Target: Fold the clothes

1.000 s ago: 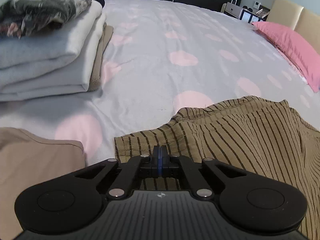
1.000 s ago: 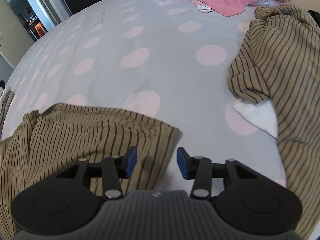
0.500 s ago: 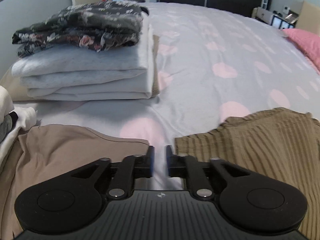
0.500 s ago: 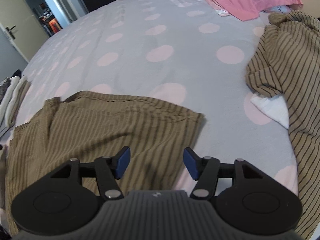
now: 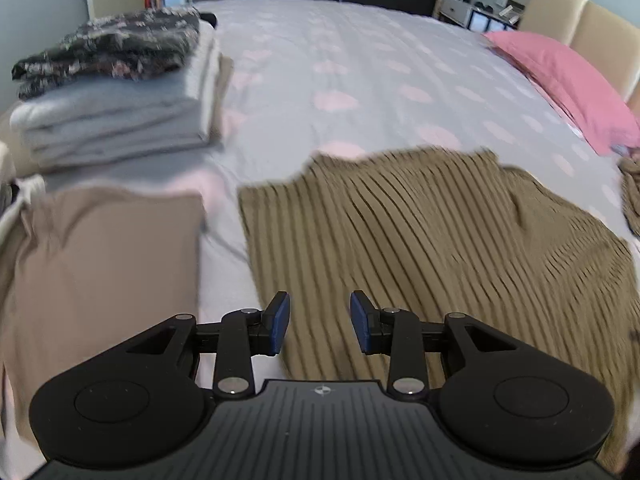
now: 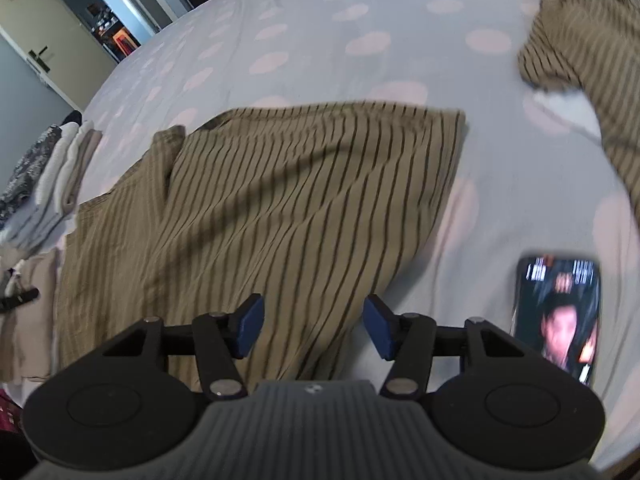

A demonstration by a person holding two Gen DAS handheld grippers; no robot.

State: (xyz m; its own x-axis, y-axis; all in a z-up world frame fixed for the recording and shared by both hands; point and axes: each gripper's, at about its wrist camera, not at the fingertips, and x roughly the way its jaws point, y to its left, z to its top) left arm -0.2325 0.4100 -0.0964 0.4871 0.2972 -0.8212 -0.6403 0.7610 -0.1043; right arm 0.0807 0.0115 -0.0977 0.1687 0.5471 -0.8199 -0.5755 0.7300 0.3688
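At the far left of the left wrist view a stack of folded clothes (image 5: 120, 112) sits on the bed (image 5: 360, 64), pale grey and cream layers with a dark patterned piece on top. Nearer, a plain tan garment (image 5: 104, 264) lies flat at the left edge, apart from the stack. Just right of it, across a narrow strip of the pink-dotted grey sheet, lies the striped brown garment (image 5: 420, 240), spread fairly flat with a few ridges and a ragged far edge. The left gripper (image 5: 319, 326) hangs over this garment's near left corner with its blue-padded fingers spread and nothing between them; whether the pads touch the cloth cannot be told. Far right, a pink pillow (image 5: 560, 80) rests against a beige headboard (image 5: 580, 16).

In the right wrist view the same stack (image 6: 48, 176) shows at the left edge, with the tan garment (image 6: 28, 312) near it. The striped brown garment (image 6: 288, 200) fills the middle, its stripes running from far to near, a folded-over flap along its left side and its right edge falling diagonally toward the gripper. The right gripper (image 6: 314, 326) hovers over the garment's near right edge, fingers wide apart and empty. To the right of the gripper a phone (image 6: 560, 312) lies on the sheet with its screen lit. At the far right a second striped brown garment (image 6: 592, 52) lies crumpled, well apart from the first, with a bit of white cloth (image 6: 568, 108) just beside it.
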